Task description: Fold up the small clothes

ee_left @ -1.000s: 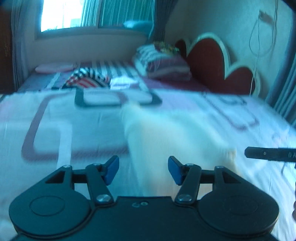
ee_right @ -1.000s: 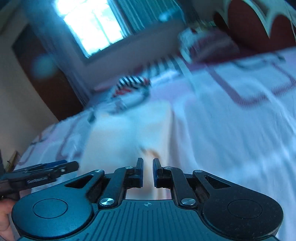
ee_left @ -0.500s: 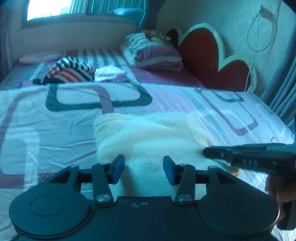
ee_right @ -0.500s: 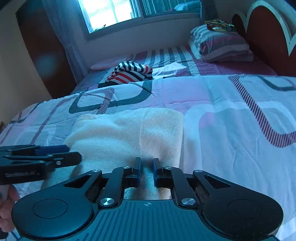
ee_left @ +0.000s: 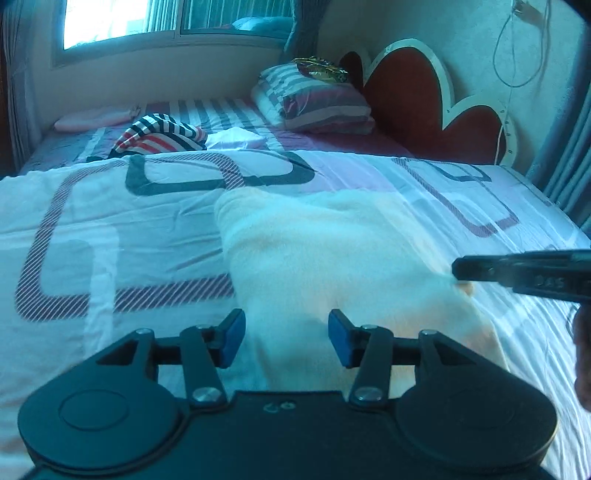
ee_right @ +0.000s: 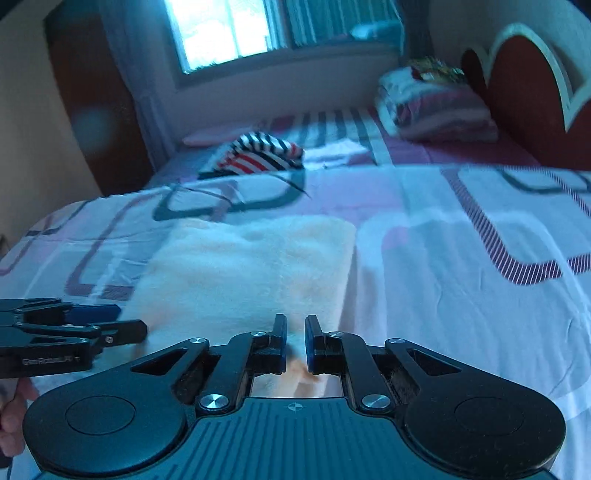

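Note:
A cream fleecy garment (ee_left: 343,258) lies folded on the patterned bedspread (ee_left: 92,221); it also shows in the right wrist view (ee_right: 255,269). My left gripper (ee_left: 282,338) is open, its blue pads either side of the garment's near left edge, just above it. My right gripper (ee_right: 295,343) has its jaws nearly closed with a narrow gap, over the garment's near right corner; no cloth shows between them. The right gripper enters the left view from the right (ee_left: 517,273), and the left gripper shows at the left in the right view (ee_right: 74,332).
A striped red, white and dark garment (ee_left: 159,136) and a white cloth (ee_left: 236,138) lie further up the bed. Folded pillows (ee_left: 314,99) sit by the red headboard (ee_left: 424,110). A window (ee_left: 166,18) is on the far wall, a dark door (ee_right: 92,92) at left.
Both grippers have shifted slightly over the garment's near edge. The left jaws have opened a little wider. The right jaws keep the same narrow gap.

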Available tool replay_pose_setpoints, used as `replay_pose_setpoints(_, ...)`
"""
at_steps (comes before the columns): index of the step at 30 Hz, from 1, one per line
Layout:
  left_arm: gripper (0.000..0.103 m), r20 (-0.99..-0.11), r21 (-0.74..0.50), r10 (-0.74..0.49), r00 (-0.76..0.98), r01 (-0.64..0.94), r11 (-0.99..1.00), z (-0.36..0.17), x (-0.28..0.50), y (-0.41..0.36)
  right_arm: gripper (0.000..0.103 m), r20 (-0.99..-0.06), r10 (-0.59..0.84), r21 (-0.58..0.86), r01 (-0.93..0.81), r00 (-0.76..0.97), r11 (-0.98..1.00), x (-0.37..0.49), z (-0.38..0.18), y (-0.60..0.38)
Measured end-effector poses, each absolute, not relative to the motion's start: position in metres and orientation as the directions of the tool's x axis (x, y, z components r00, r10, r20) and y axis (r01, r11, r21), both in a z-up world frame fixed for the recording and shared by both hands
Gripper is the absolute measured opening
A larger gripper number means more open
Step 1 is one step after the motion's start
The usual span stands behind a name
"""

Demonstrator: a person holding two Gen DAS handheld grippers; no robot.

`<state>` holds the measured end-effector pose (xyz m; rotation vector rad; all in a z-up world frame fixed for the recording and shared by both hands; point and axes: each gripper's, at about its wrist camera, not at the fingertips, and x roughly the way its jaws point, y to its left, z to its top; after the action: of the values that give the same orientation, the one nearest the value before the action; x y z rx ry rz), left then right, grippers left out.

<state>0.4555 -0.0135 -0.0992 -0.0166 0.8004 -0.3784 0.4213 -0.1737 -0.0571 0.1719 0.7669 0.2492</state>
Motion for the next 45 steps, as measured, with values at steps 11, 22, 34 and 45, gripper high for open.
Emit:
replay_pose_setpoints(11, 0.05, -0.732, -0.196, -0.336, 0.593, 0.29, 0.937, -0.119, 0.39, 0.002, 0.01, -0.755, 0.246, 0.176, -0.173, 0.607, 0.969, 0.365, -0.089, -0.162)
replay_pose_setpoints(22, 0.049, -0.741, -0.18, -0.337, 0.581, 0.311, 0.933, -0.115, 0.363, -0.004, 0.01, -0.78, 0.235, 0.165, -0.171, 0.58, 0.971, 0.334, -0.088, -0.155)
replay_pose_setpoints(34, 0.066, -0.772, -0.098, -0.266, 0.578, 0.304, 0.948, -0.118, 0.346, -0.003, 0.014, -0.777, 0.252, 0.219, -0.128, 0.577, 0.967, 0.331, -0.091, -0.167)
replay_pose_setpoints(45, 0.083, -0.682, -0.281, -0.341, 0.647, 0.198, 0.939, -0.096, 0.394, 0.026, 0.086, -0.635, 0.332, 0.409, -0.06, 0.698, 0.91, 0.362, -0.058, -0.207)
